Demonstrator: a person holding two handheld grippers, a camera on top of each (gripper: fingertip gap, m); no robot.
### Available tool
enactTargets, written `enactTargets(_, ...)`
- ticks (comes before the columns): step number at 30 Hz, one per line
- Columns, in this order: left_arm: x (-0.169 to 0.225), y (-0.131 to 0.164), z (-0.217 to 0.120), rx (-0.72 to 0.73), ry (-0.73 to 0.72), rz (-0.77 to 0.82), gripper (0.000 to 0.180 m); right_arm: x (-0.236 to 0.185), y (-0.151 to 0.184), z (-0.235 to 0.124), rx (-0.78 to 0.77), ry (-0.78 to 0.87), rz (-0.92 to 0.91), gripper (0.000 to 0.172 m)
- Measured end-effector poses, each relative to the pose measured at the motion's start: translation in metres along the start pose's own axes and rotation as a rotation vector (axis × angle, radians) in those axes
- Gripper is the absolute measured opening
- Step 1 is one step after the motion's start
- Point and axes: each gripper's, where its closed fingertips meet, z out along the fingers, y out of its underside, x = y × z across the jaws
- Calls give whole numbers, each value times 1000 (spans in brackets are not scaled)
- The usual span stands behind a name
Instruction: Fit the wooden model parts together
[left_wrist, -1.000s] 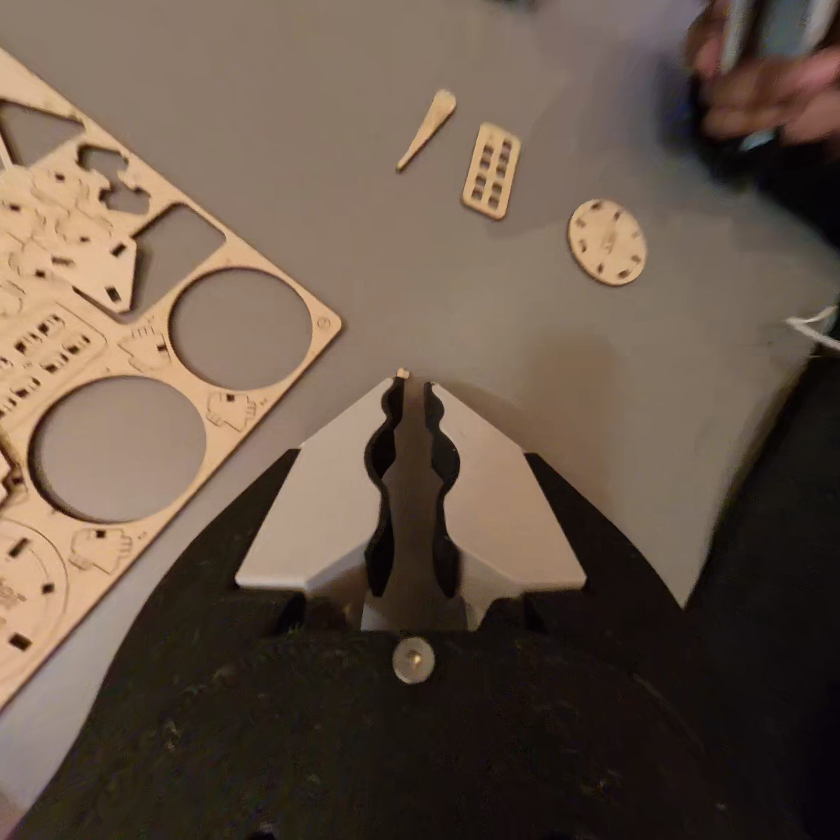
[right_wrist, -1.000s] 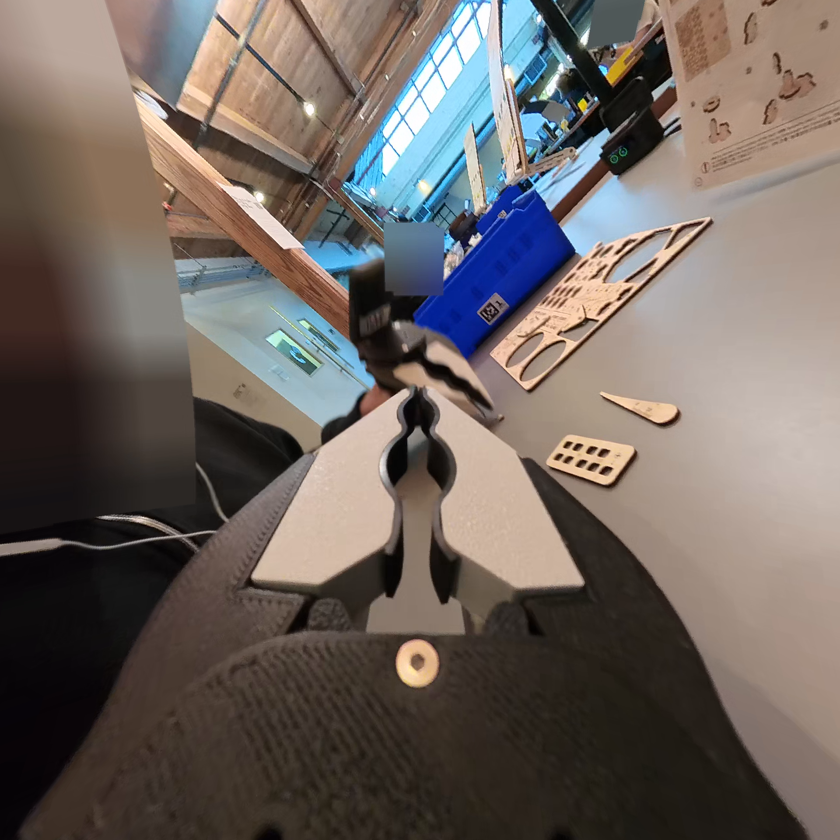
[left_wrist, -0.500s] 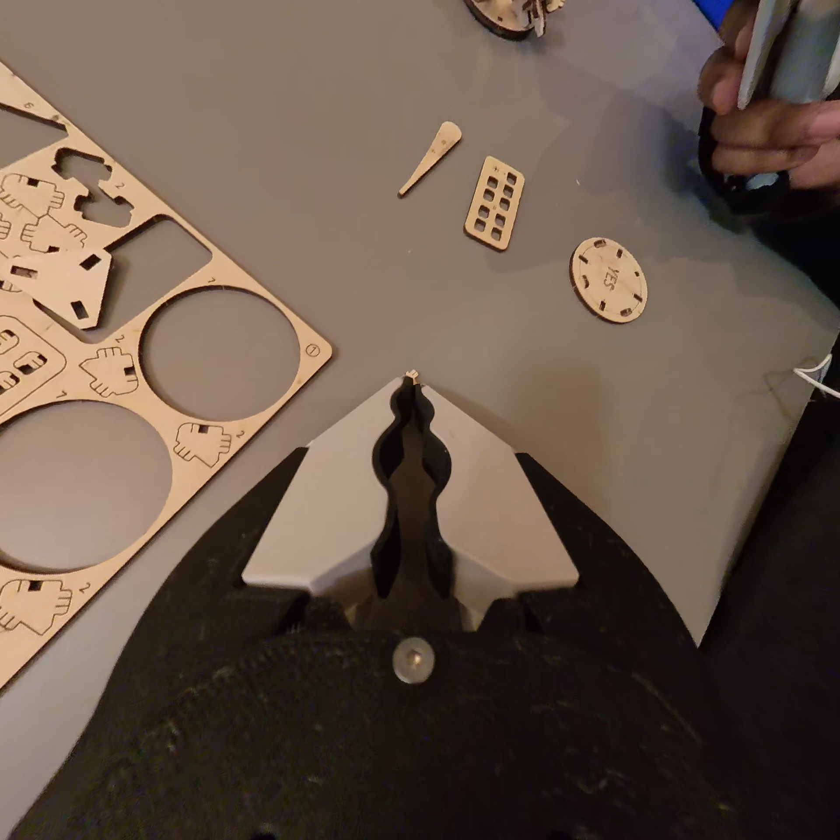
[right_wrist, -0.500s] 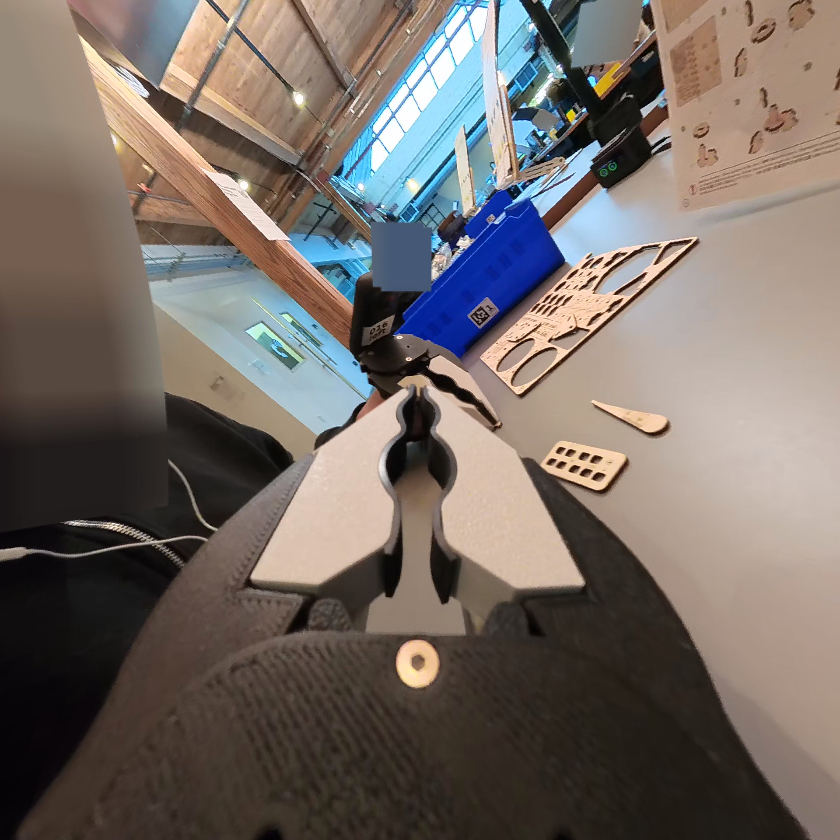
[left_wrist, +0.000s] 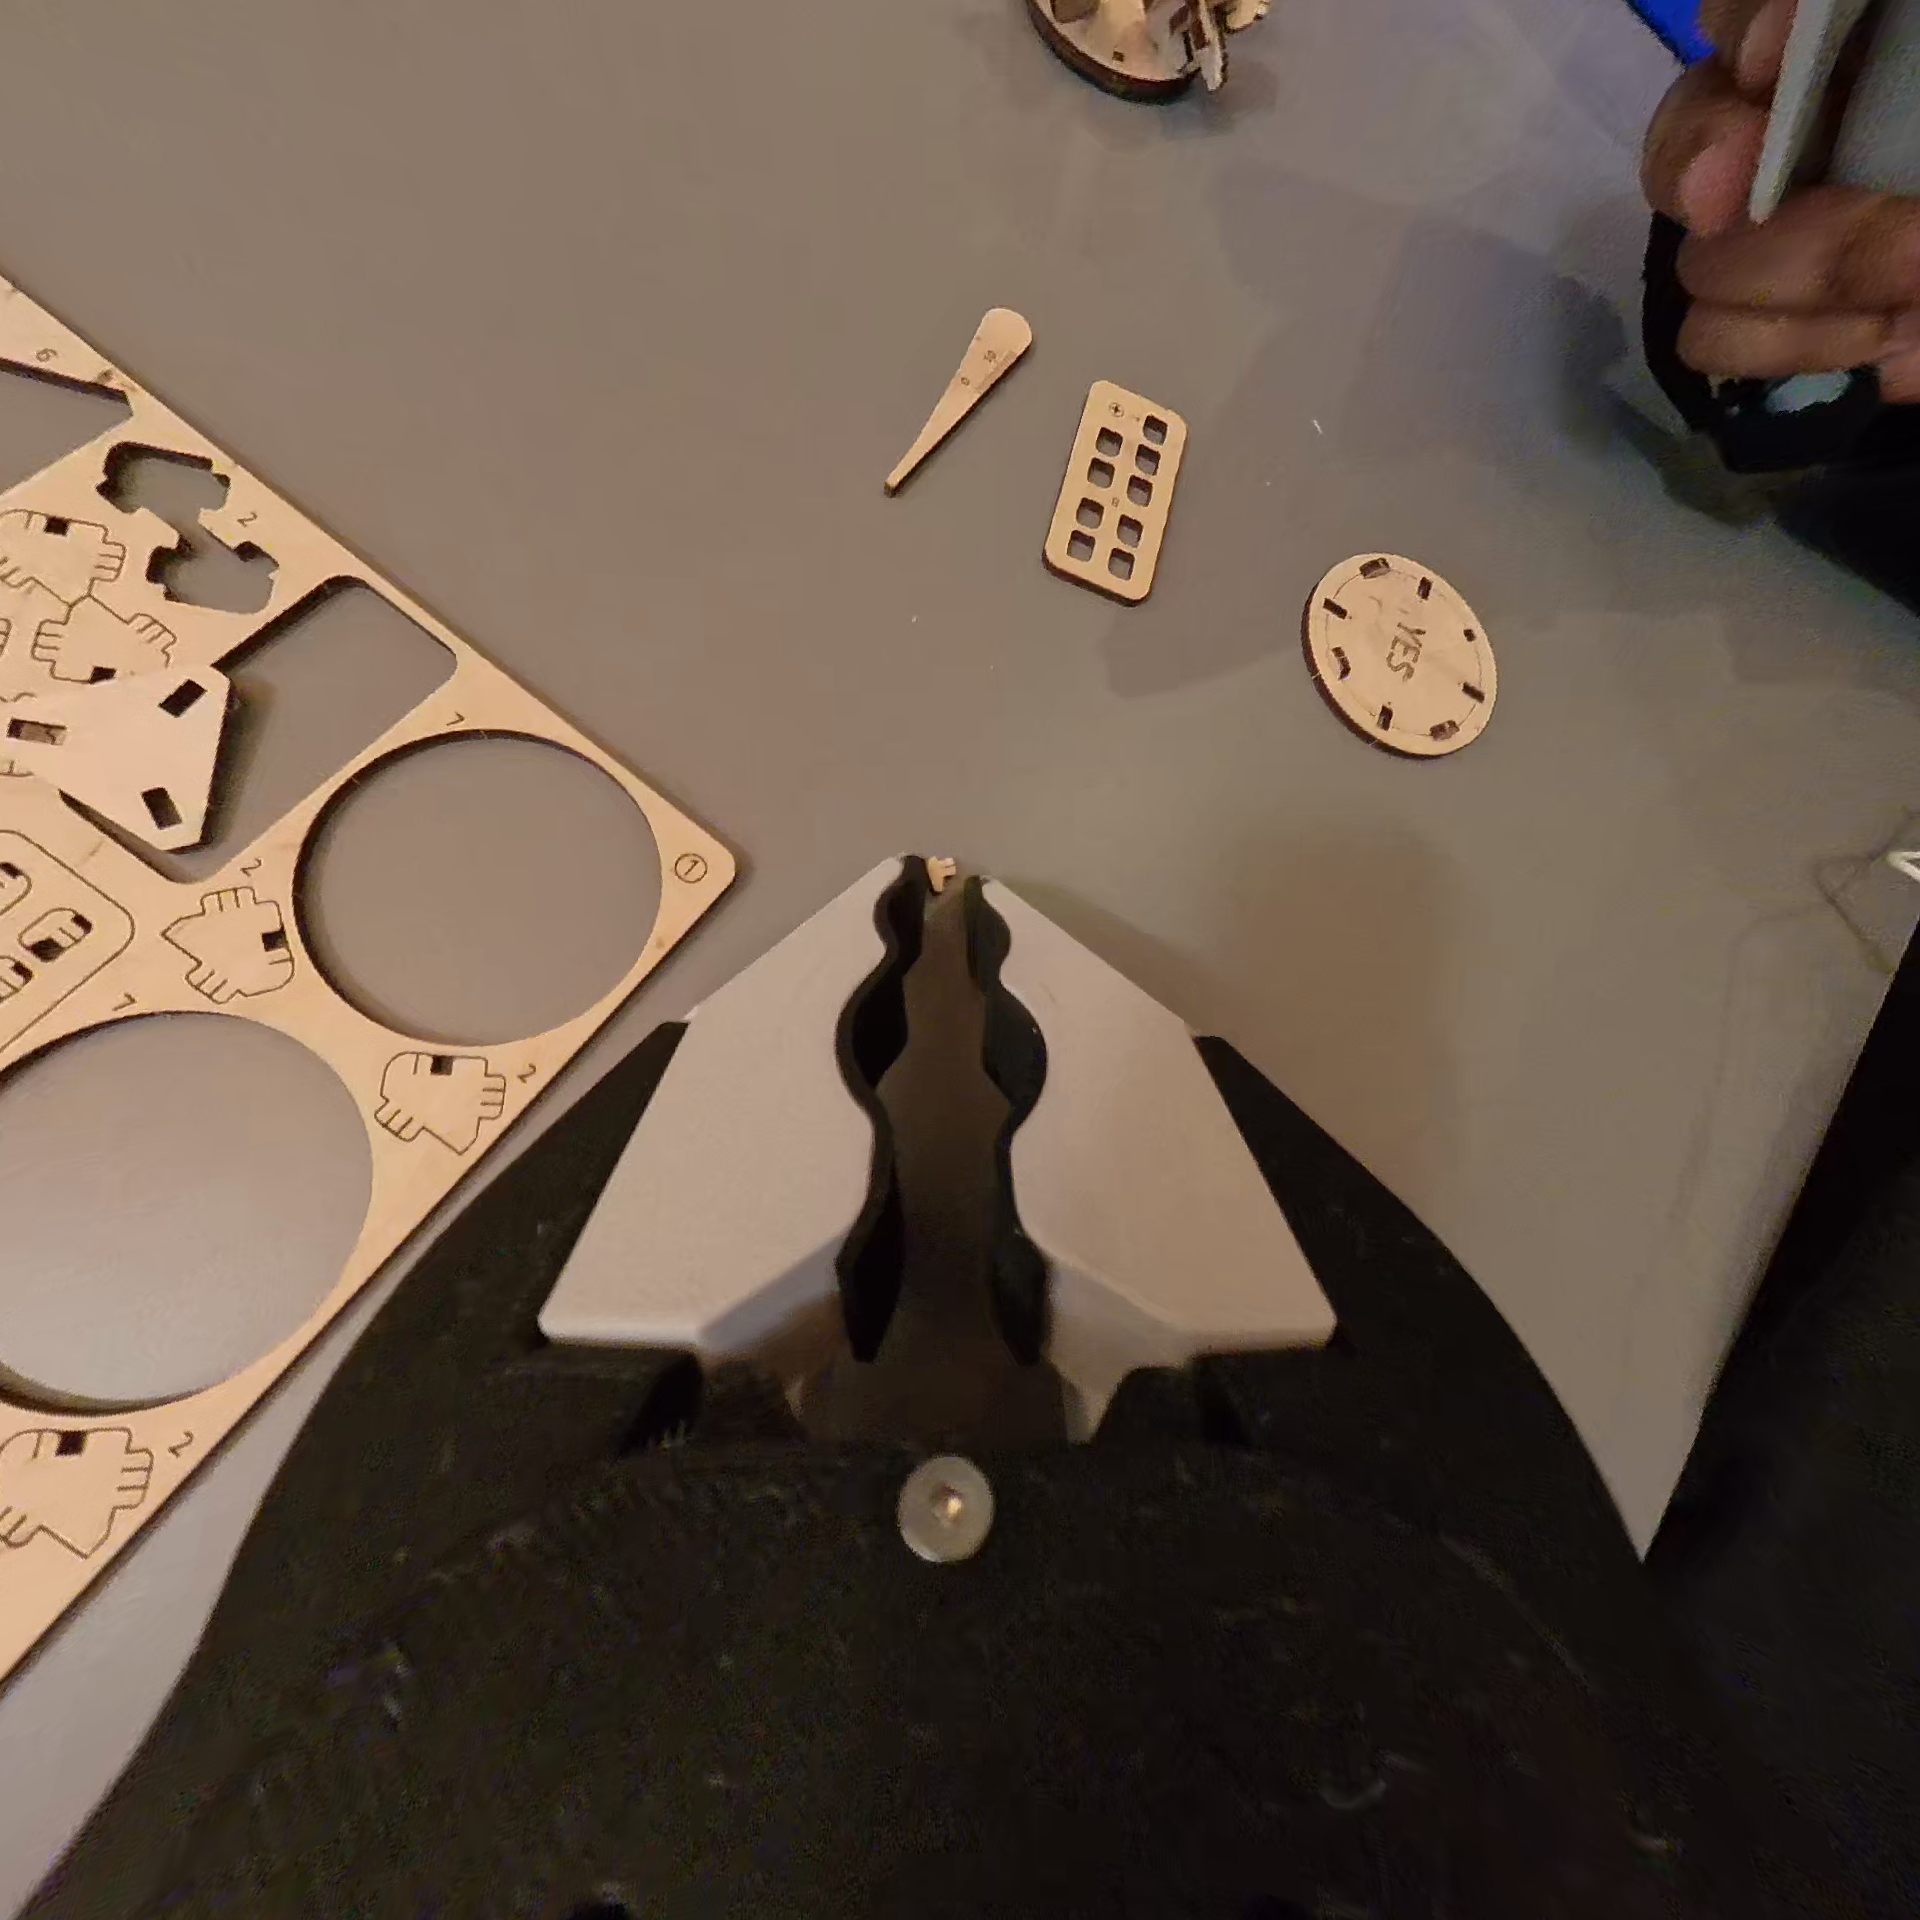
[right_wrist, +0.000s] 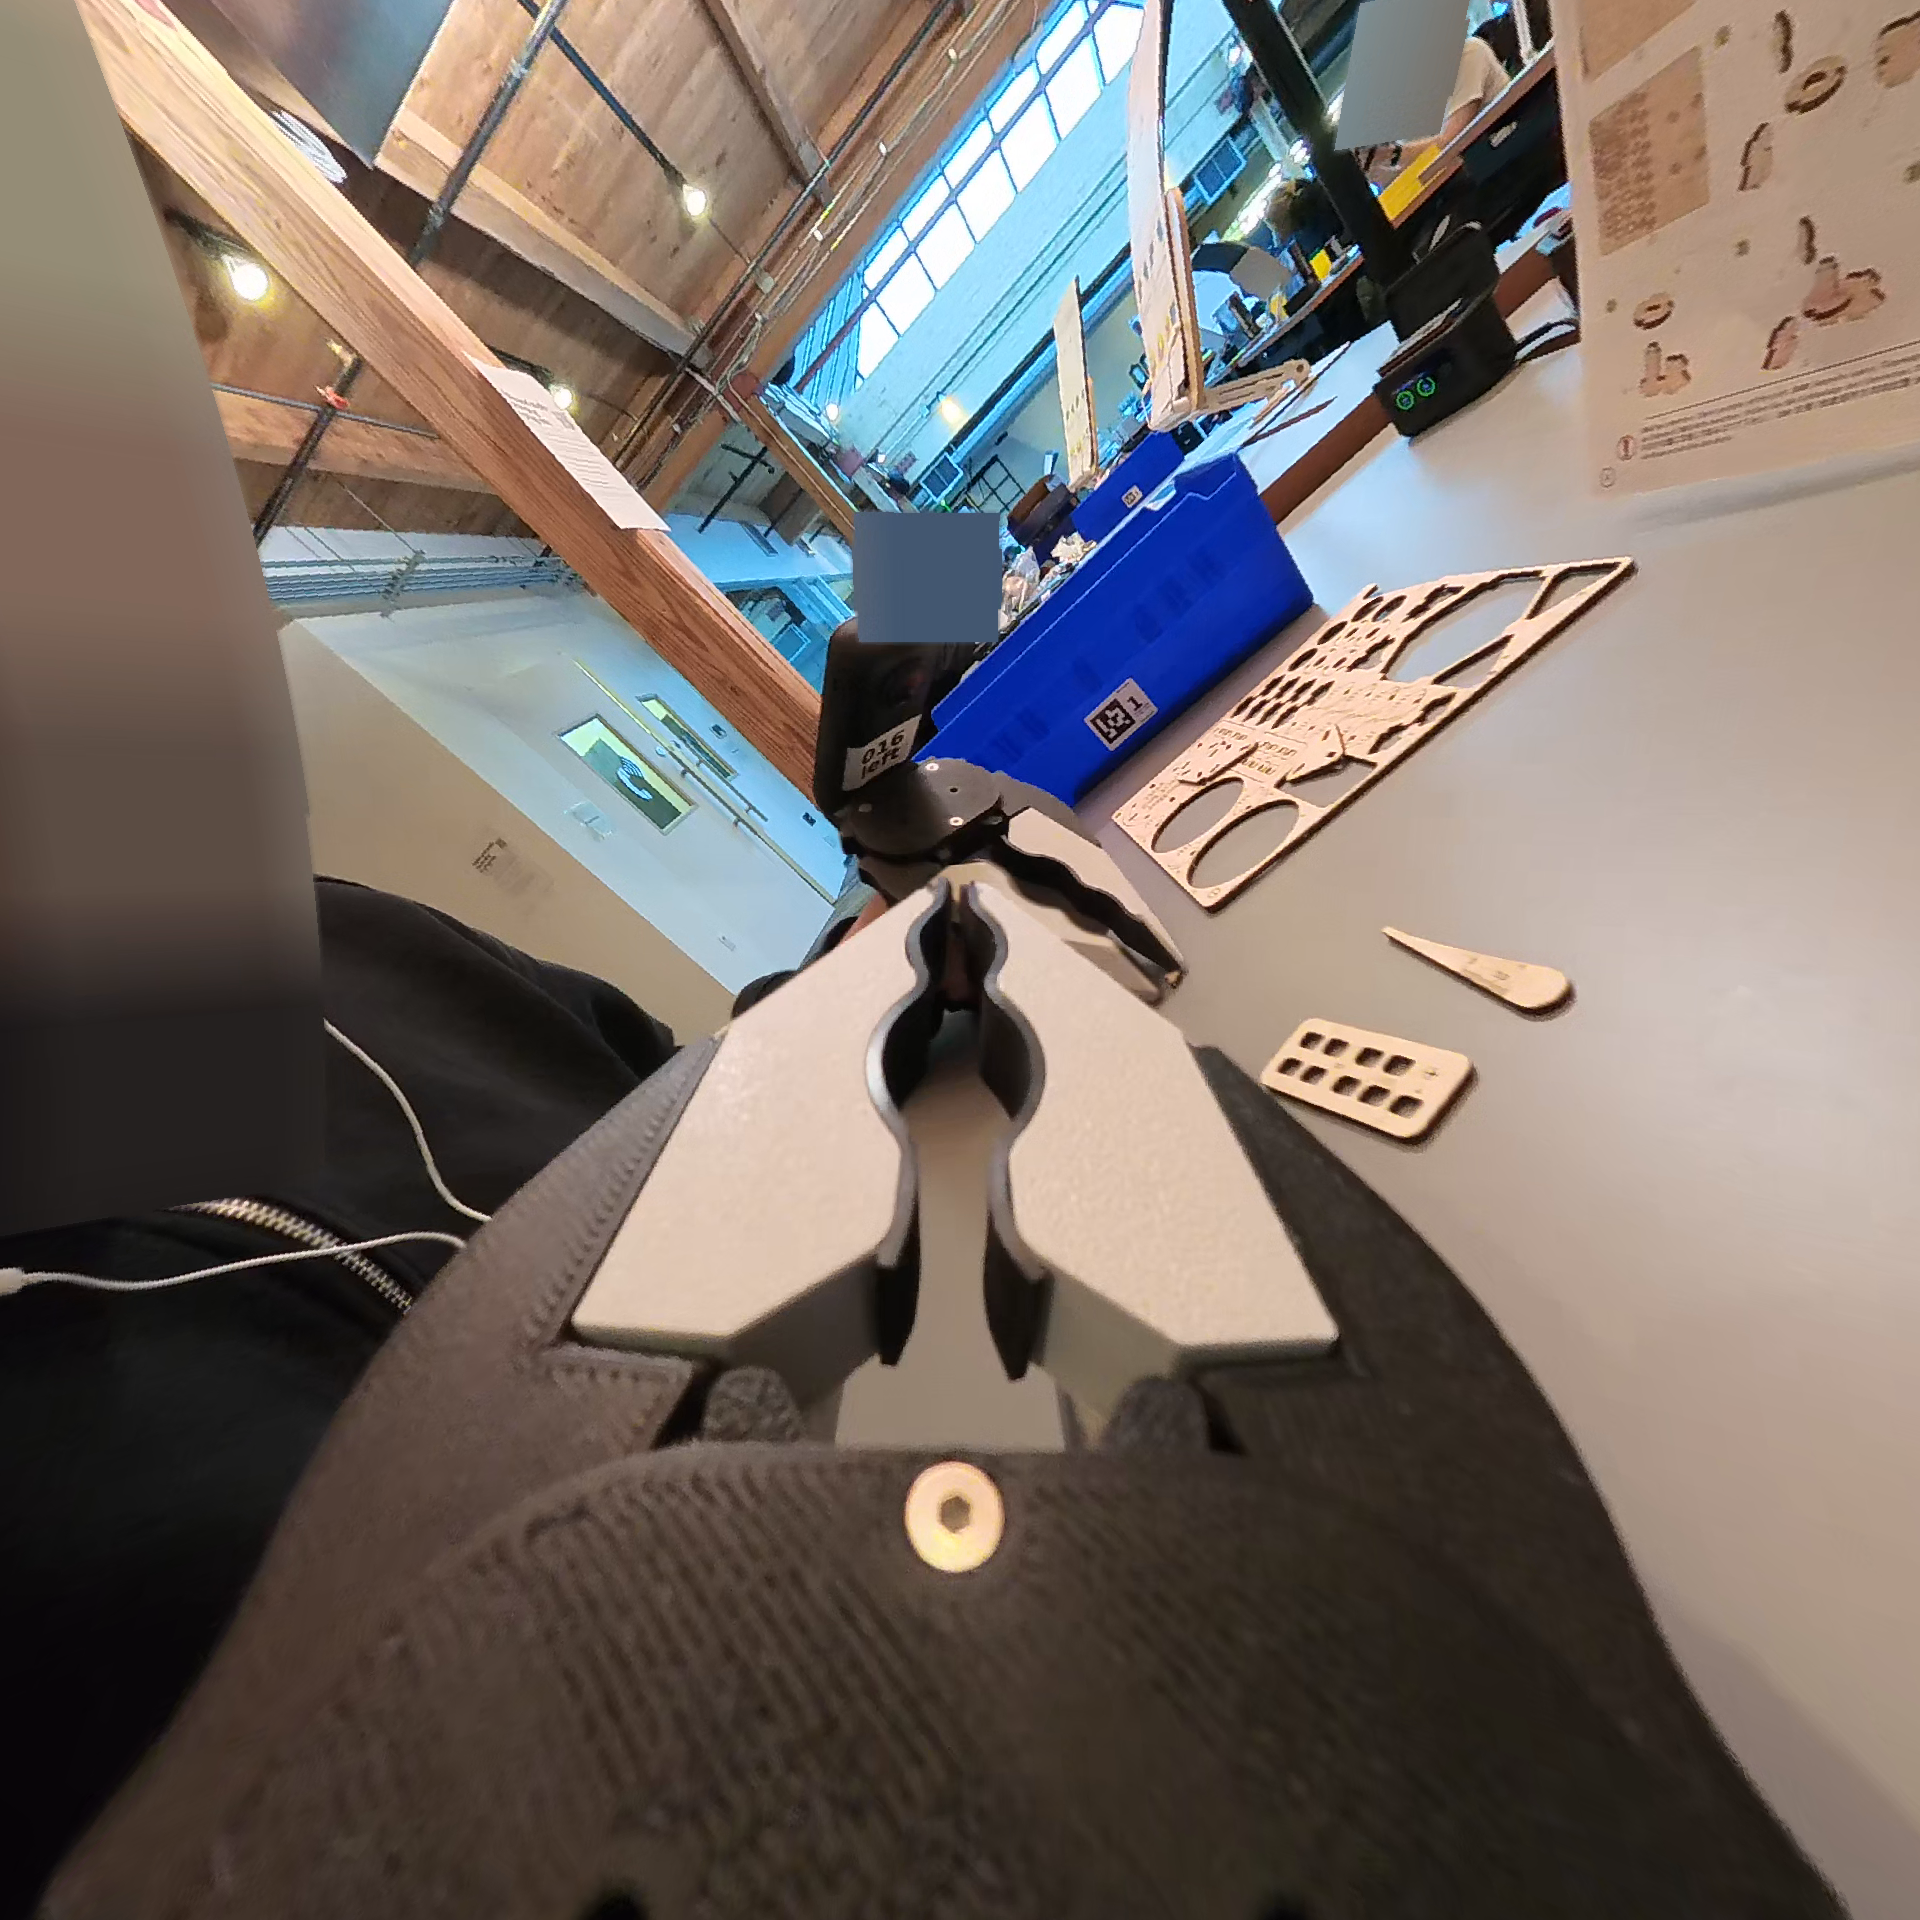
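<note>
Currently the left gripper (left_wrist: 943, 878) stands slightly parted around a tiny wooden piece (left_wrist: 940, 871) (pad contact unclear) beside the plywood sheet (left_wrist: 436, 831); the right gripper (right_wrist: 961, 891) is closed, empty; keep movements slow.

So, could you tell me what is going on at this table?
A person holds a claw in each hand over a grey table strewn with laser-cut wooden kit parts. The left claw has a tiny wooden piece at its tips, near the cut-out sheet. A pointer, slotted plate and disc lie loose ahead of it. The right claw is shut and raised at the table's edge, pointing towards the left one.
</note>
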Motion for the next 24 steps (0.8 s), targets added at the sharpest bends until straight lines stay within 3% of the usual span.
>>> enactTargets(8, 4, -4, 1, 6, 23, 51, 0, -3, 0, 2, 2, 3, -11, 0)
enactTargets(13, 45, -42, 0, 153, 161, 252, 0, 5, 9, 4, -85, 76, -107, 0)
enactTargets(18, 76, -85, 11, 229, 133, 510, 0, 18, 32, 6, -270, 207, -335, 0)
enactTargets(21, 97, -101, 20, 245, 193, 563, 0, 18, 32, 7, -299, 255, -490, 0)
enactTargets(24, 98, -110, 27, 278, 181, 580, 0, 20, 19, -1, -248, 312, -534, 8)
